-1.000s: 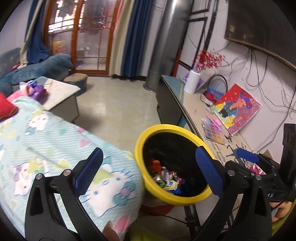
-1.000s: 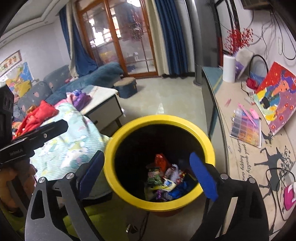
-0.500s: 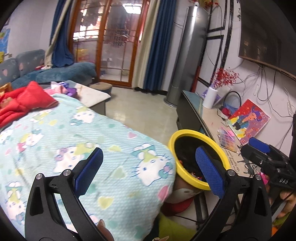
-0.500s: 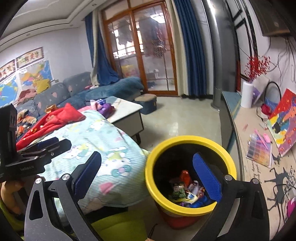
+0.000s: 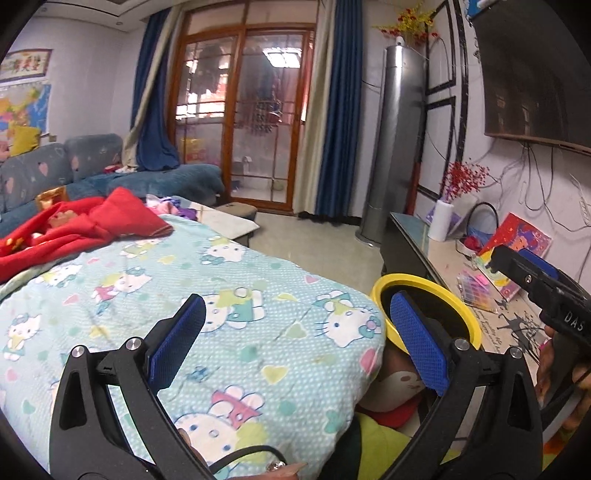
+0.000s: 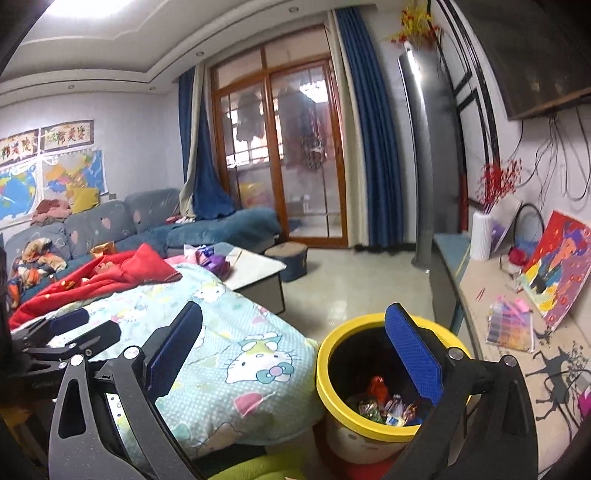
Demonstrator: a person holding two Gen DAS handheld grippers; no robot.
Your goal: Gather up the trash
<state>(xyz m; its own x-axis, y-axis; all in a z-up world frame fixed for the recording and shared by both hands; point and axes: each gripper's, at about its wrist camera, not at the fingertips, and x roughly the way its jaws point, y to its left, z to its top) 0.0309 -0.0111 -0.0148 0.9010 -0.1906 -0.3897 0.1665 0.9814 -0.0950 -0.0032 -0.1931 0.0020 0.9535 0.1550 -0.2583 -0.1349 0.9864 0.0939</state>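
Red blanket (image 6: pixel 110 275): far left, heaped on the bed.
Quilt (image 6: pixel 221 354): pale blue, cartoon cats, covering the bed (image 5: pixel 258 332).
Left gripper (image 5: pixel 295 345): fingers apart, nothing between them, over the quilt.
Right gripper (image 6: pixel 295 354): fingers wide apart, empty.
Bin (image 6: pixel 332 376): yellow-rimmed, right of the bed, wrappers (image 6: pixel 384 406) inside.
Worktop (image 6: pixel 517 369): far right.

Straight ahead of the tongs, a wooden-framed glass door (image 6: pixel 288 158) fills the far wall, with blue curtains (image 6: pixel 373 140) on both sides. A tall grey column unit (image 6: pixel 424 162) stands right of it. To the left a blue-grey sofa (image 6: pixel 122 221) runs under maps (image 6: pixel 48 181) on the pale wall. The floor (image 6: pixel 354 280) is light tile. On the right a long counter (image 6: pixel 491 317) follows the wall, under a dark screen (image 5: pixel 532 81). A ceiling light (image 6: pixel 85 5) shines above.
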